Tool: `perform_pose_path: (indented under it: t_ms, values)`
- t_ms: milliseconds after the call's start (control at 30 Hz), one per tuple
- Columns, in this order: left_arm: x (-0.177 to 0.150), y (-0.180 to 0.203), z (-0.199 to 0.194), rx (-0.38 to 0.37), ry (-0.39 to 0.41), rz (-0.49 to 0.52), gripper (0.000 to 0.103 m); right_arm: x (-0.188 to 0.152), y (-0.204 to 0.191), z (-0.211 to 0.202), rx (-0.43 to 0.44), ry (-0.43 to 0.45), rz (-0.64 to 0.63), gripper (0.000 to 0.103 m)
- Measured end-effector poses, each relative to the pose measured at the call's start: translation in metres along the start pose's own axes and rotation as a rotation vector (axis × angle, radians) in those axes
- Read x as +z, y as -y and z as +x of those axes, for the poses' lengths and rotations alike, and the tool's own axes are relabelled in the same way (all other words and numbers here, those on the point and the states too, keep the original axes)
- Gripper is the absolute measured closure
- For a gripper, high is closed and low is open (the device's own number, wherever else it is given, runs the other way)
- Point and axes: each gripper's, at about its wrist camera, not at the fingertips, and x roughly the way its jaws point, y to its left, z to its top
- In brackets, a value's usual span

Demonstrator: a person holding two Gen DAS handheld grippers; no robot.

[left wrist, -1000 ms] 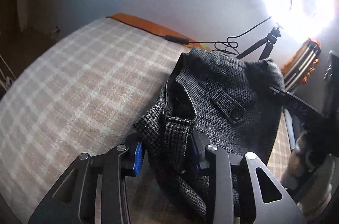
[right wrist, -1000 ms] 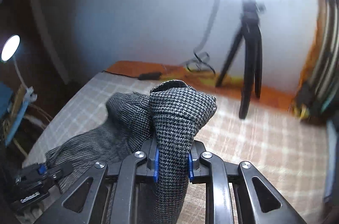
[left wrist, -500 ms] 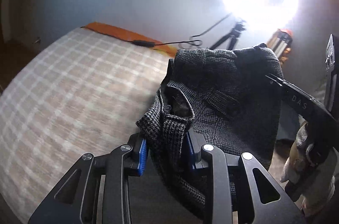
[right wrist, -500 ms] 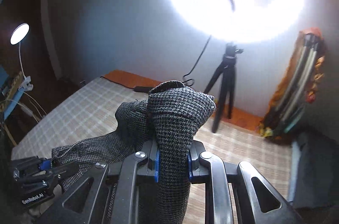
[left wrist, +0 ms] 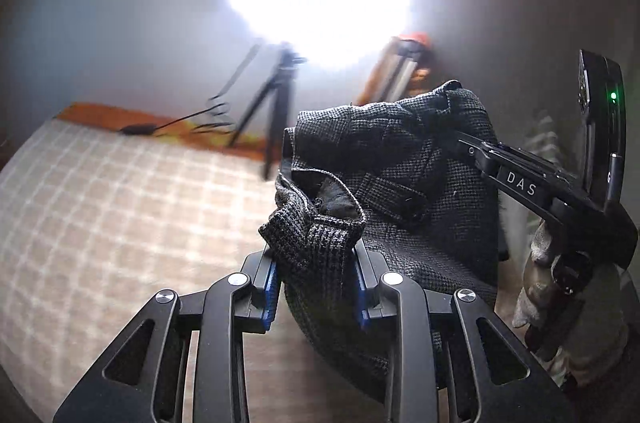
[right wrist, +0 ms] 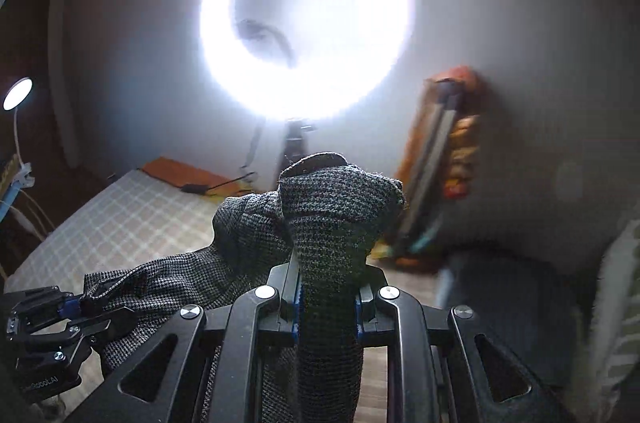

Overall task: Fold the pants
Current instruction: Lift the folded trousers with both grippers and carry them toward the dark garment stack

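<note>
Checked beige-and-white bed cover: spread below my grippers. Glaring white ring light: on a black tripod by the grey wall. Dark grey houndstooth woven pants: lifted above the cover, strung between both grippers. My left gripper: clamped on a bunched waistband edge. My right gripper: clamped on another fold of the fabric.

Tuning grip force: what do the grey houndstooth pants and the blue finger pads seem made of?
Grey houndstooth pants: looks like thick woven wool-type cloth, matte, with a visible check weave and stiff folds. Blue finger pads: probably rubber or soft plastic, matte; only thin edges show, so uncertain.
</note>
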Motion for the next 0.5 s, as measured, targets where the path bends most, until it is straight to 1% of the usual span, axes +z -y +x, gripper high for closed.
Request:
perform_pose_path:
  t_ms: [200, 400, 500]
  values:
    - [0.01, 0.058, 0.034, -0.075, 0.011, 0.044, 0.075, 0.006, 0.07, -0.018, -0.09, 0.011, 0.003, 0.086]
    - [0.022, 0.118, 0.084, -0.142, 0.009, 0.065, 0.075, 0.01, 0.143, -0.016, -0.178, 0.008, -0.005, 0.086]
    - [0.025, 0.145, 0.11, -0.155, 0.012, 0.086, 0.075, 0.013, 0.178, -0.01, -0.208, -0.001, 0.0, 0.086]
